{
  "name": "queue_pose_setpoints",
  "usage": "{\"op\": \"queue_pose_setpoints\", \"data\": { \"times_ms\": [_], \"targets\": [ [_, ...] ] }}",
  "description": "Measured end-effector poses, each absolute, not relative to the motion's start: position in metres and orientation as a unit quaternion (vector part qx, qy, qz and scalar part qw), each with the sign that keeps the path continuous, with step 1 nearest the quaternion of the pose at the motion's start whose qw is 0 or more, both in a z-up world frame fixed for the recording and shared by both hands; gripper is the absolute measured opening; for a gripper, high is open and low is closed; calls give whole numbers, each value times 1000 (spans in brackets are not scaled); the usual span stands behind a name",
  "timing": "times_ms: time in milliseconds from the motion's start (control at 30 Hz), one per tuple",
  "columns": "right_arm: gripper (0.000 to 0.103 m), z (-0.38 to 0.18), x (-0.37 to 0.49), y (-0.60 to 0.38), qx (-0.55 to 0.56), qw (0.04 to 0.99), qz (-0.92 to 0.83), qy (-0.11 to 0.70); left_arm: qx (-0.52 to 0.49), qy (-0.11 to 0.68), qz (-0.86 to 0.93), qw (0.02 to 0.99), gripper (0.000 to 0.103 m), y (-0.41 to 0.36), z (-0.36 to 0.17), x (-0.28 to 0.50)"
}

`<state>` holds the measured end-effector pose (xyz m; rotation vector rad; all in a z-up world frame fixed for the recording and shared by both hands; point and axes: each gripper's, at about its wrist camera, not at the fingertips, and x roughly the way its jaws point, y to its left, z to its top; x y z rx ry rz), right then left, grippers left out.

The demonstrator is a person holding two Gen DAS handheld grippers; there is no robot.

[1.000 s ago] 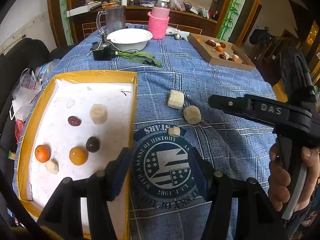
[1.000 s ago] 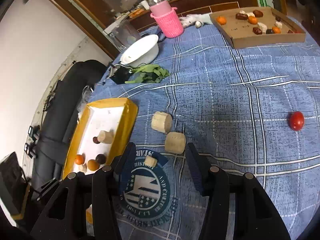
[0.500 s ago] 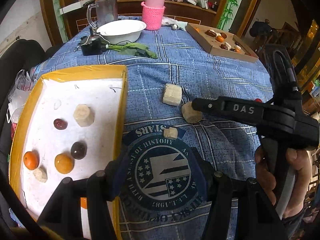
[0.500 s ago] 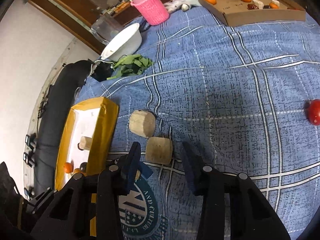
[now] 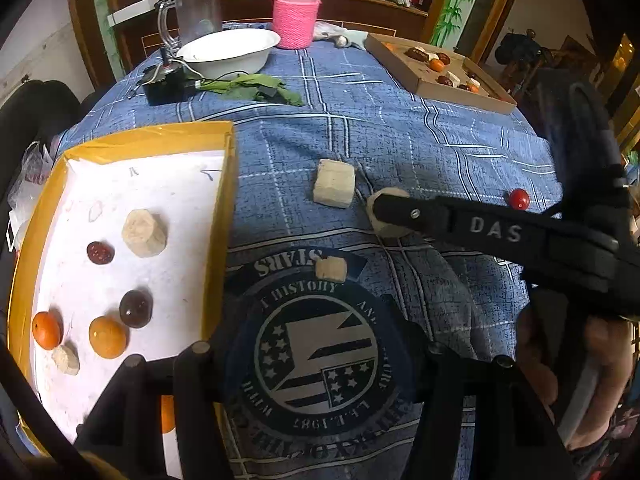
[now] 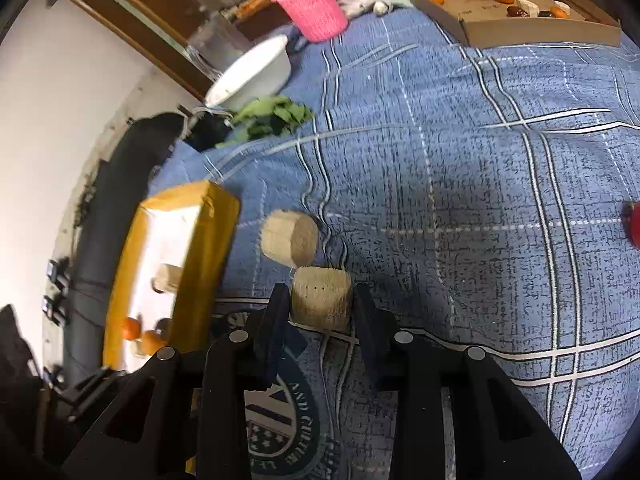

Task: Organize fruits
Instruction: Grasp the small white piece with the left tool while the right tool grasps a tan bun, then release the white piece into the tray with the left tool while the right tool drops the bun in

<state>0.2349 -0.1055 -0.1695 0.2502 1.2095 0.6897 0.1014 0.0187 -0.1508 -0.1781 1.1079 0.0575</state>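
Note:
My right gripper (image 6: 322, 300) is low over the blue cloth and its jaws are closing. A beige fruit chunk (image 6: 322, 298) sits between the pads, which touch its two sides. In the left wrist view this gripper's dark finger covers part of the same chunk (image 5: 390, 230). A second beige chunk (image 6: 290, 238) lies just behind it, and a small one (image 5: 331, 269) rests on the cloth's round emblem. My left gripper (image 5: 316, 344) hangs open over that emblem with nothing in it. The yellow-rimmed tray (image 5: 224, 184) on the left holds oranges (image 5: 107, 337), dark fruits (image 5: 136, 308) and beige chunks (image 5: 144, 233).
A red tomato (image 5: 519, 199) lies on the cloth at the right. A cardboard box (image 5: 440, 92) of mixed fruit stands at the back right. At the back are a white bowl (image 5: 228, 52), a pink basket (image 5: 295, 20), green leaves (image 5: 256, 88) and a black device (image 5: 166, 86).
My right gripper sank toward the cloth and narrowed its jaws around the beige chunk. My left gripper came down and forward over the emblem, still open.

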Motion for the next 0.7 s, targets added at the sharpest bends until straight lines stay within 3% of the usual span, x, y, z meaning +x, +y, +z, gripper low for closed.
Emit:
{"op": "queue_pose_setpoints", "data": {
  "times_ms": [133, 233, 533, 700],
  "targets": [
    [31, -164, 235, -117, 123, 769, 310, 545, -69, 529, 23, 845, 62, 10, -155, 112],
    [31, -163, 237, -123, 126, 775, 297, 543, -60, 535, 21, 842, 56, 4, -163, 123],
    [31, -164, 238, -127, 131, 778, 291, 541, -61, 559, 38, 826, 23, 3, -187, 139],
    [31, -164, 236, -124, 127, 777, 295, 541, -76, 552, 36, 830, 23, 10, -182, 133]
  ]
}}
